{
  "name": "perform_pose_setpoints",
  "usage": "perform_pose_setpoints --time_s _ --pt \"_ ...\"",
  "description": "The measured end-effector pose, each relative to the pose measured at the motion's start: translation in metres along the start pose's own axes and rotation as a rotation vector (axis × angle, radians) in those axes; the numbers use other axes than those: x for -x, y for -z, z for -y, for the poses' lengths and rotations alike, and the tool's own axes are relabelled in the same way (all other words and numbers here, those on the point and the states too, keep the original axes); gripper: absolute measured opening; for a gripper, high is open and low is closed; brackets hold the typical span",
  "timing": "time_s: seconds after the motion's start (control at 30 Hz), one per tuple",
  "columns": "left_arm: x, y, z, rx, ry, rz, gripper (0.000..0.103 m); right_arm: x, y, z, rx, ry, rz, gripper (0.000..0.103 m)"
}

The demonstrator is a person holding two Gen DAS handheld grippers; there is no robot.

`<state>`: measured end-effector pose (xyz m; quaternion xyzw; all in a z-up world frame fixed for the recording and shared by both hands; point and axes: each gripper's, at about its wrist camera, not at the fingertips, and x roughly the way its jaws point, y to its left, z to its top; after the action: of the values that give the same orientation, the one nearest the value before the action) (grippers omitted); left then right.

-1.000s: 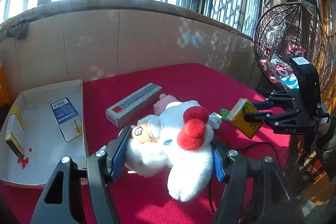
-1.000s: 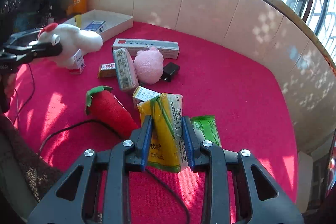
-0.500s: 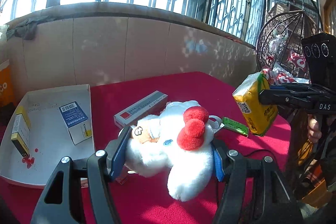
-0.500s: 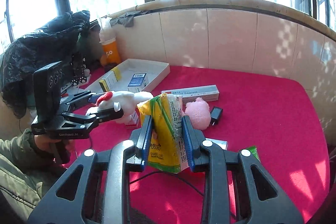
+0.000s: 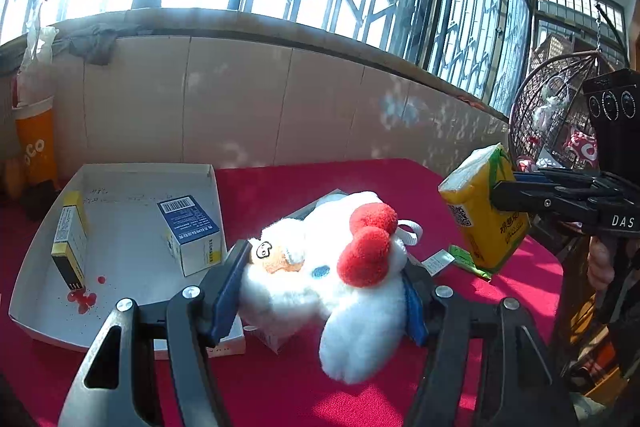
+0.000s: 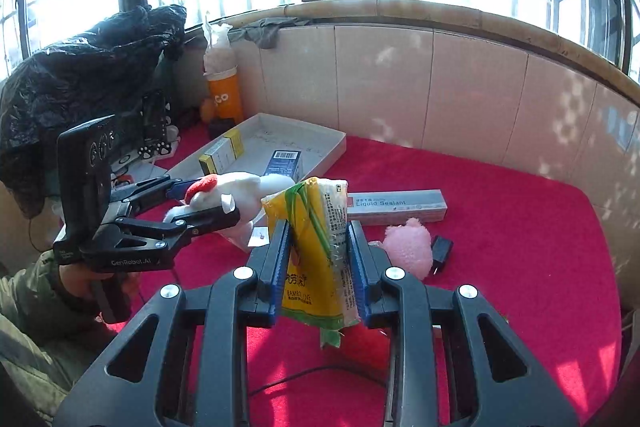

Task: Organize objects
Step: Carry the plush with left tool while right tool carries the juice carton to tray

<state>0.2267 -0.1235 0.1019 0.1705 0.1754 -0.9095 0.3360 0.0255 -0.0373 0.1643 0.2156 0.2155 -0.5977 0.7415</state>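
Observation:
My left gripper (image 5: 324, 283) is shut on a white plush toy (image 5: 320, 279) with a red bow, held above the red table just right of a white cardboard tray (image 5: 120, 251). My right gripper (image 6: 318, 259) is shut on a yellow tissue pack (image 6: 316, 251), held in the air over the table. The tissue pack also shows in the left wrist view (image 5: 484, 215), to the right of the plush. The plush and left gripper show in the right wrist view (image 6: 224, 199). The tray (image 6: 328, 147) holds a blue-and-white box (image 5: 192, 235) and a yellow-and-black box (image 5: 70, 247).
On the red table lie a grey "Liquid Sealant" box (image 6: 396, 207), a pink plush (image 6: 408, 247), a black charger (image 6: 440, 253) and a green packet (image 5: 466, 259). An orange cup (image 6: 224, 99) stands by the tiled wall. A hanging wicker chair (image 5: 552, 123) is beyond the right edge.
Both grippers have risen and turned toward the tray, each keeping its object. The tissue pack has come closer to the plush; the tray looks nearer.

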Motion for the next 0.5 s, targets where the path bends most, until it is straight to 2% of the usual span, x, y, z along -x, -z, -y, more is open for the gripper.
perform_pose_setpoints --time_s 0.5 --pt "0.022 -0.017 -0.057 0.046 -0.152 0.074 0.067 -0.057 -0.051 -0.045 0.015 -0.075 -0.015 0.027"
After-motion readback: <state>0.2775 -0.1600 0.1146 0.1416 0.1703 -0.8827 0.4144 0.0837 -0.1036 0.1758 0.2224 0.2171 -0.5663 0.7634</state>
